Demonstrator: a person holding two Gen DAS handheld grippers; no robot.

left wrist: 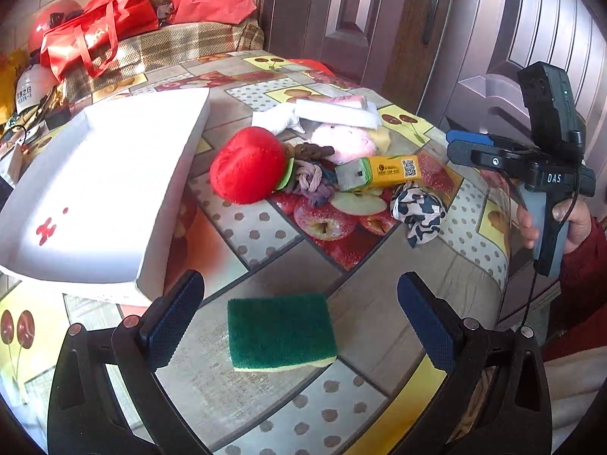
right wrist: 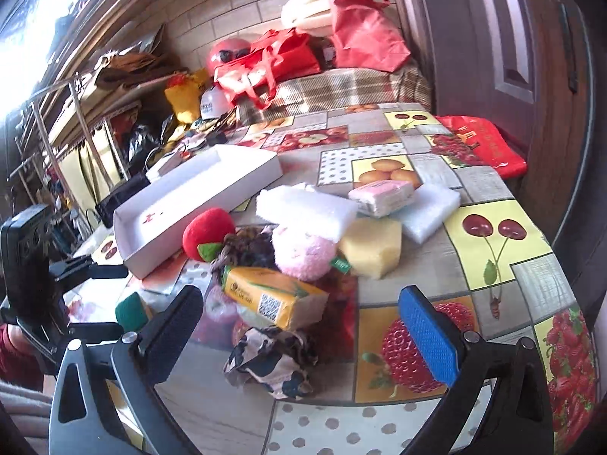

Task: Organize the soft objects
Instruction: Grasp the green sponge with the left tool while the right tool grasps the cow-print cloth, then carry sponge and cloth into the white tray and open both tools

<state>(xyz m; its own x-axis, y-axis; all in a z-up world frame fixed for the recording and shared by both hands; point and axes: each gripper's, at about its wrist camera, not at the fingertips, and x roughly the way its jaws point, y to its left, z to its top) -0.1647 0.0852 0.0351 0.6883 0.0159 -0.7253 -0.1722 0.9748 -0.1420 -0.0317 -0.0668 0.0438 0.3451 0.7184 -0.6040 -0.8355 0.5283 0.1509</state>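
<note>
A green scouring sponge (left wrist: pixel 280 331) with a yellow underside lies flat on the table, between the fingers of my open left gripper (left wrist: pixel 299 322), which do not touch it. Beyond it is a heap: red plush apple (left wrist: pixel 246 170), knotted rope toy (left wrist: pixel 311 182), pink plush (left wrist: pixel 345 142), yellow tissue pack (left wrist: pixel 383 172) and black-and-white patterned cloth (left wrist: pixel 417 212). My right gripper (right wrist: pixel 301 331) is open and empty, just short of the patterned cloth (right wrist: pixel 273 360) and the yellow pack (right wrist: pixel 273 295). An empty white box (left wrist: pixel 178 174) sits left of the heap.
White foam pieces (right wrist: pixel 303 208), a yellow sponge block (right wrist: pixel 371 246) and a pink tissue pack (right wrist: pixel 381 197) lie behind the heap. The table carries a fruit-print oilcloth (right wrist: pixel 493 235). Red bags (left wrist: pixel 95 34) pile up at the far end. A dark door (left wrist: pixel 493 38) stands to the right.
</note>
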